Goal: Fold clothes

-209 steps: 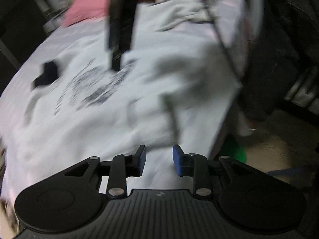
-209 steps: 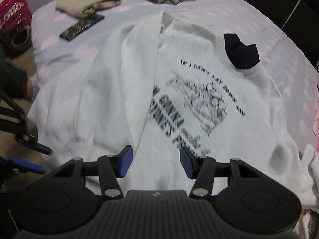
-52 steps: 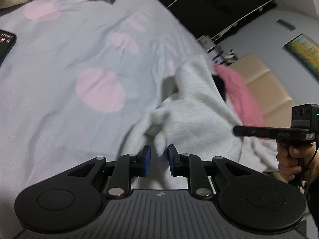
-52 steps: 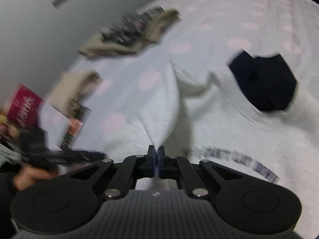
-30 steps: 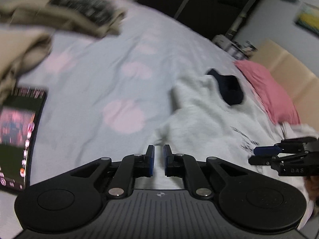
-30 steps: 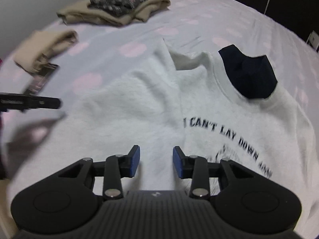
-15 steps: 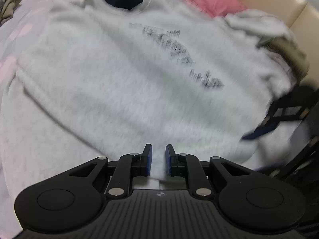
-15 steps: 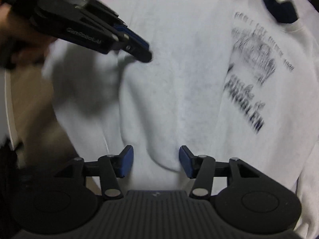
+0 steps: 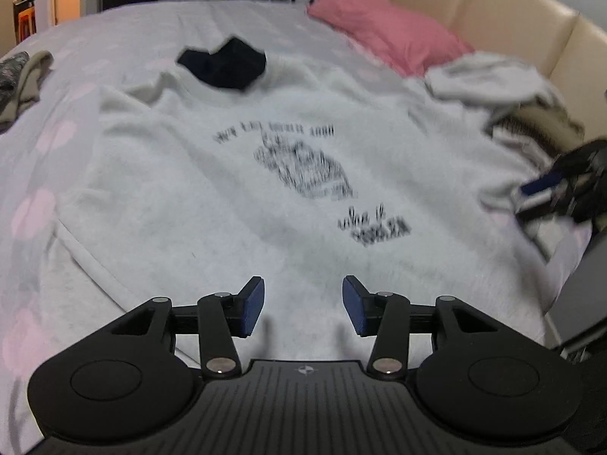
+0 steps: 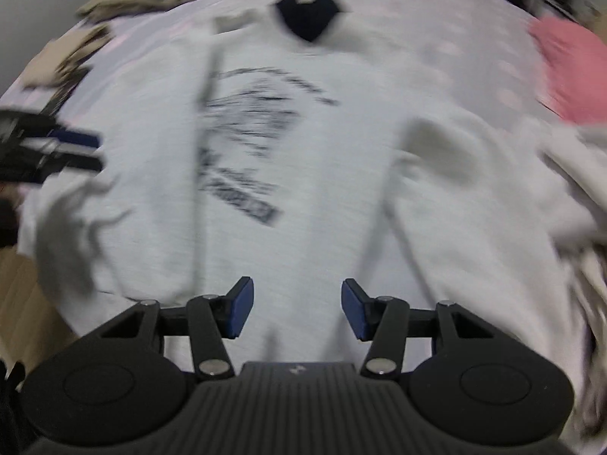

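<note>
Left wrist: white sweatshirt (image 9: 235, 204) on dotted bedsheet (image 9: 41, 140), pink pillow (image 9: 387, 30); both tools gape, empty.

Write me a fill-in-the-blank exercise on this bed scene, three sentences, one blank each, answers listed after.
1. The white sweatshirt with black printed lettering lies spread on the bed with its printed side facing ____.
2. The small dark navy cloth sits at the sweatshirt's ____ opening.
3. The left gripper and the right gripper both hover over the sweatshirt with jaws ____, nothing between their blue pads; the left jaws have just been opening.

Missing words: up; neck; open
</note>
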{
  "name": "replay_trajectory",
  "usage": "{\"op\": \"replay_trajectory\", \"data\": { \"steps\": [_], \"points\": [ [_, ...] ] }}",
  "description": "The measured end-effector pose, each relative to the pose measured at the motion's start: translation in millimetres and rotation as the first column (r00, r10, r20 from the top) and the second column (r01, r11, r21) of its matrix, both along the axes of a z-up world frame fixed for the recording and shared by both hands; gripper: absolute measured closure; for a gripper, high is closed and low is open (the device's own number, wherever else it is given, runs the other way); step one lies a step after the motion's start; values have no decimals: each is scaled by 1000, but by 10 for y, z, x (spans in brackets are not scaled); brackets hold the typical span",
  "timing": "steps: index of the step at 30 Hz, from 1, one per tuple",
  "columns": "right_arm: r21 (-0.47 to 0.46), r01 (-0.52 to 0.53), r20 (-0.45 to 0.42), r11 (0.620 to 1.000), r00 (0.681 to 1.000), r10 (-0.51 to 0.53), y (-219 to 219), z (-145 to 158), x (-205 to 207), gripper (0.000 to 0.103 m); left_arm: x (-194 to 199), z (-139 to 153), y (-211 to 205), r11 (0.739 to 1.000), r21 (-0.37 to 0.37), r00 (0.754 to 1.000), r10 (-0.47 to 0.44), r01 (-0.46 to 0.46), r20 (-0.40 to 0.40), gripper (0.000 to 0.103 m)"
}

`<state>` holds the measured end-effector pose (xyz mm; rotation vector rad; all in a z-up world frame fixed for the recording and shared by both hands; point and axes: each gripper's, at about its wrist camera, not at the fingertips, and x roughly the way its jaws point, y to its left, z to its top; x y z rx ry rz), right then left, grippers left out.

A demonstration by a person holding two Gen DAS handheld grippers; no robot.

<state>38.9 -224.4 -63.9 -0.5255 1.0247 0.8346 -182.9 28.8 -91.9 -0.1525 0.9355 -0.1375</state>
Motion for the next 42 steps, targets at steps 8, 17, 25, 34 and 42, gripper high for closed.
{"op": "replay_trajectory", "data": {
  "steps": [8,17,25,34,42],
  "points": [
    [-39,330,73,943,942,-327,-1053,-61,342,46,40,-135,-273,1000,8,999,-17,17,-29,60],
    [-119,457,144,882,887,-440,-1329,-417,544,44,55,-433,-224,1000,13,997,7,-6,-79,60],
    [-44,586,102,809,808,-580,-1655,-299,669,43,45,-437,-230,1000,6,997,10,-10,-75,56],
    [26,852,-240,523,513,-824,-2399,-507,623,43,42,-450,-216,1000,-15,997,14,-15,-70,55],
    [-35,768,-234,639,616,-753,-2328,-782,650,83,38,-443,-216,1000,-20,997,18,-19,-70,54]
  ]
}}
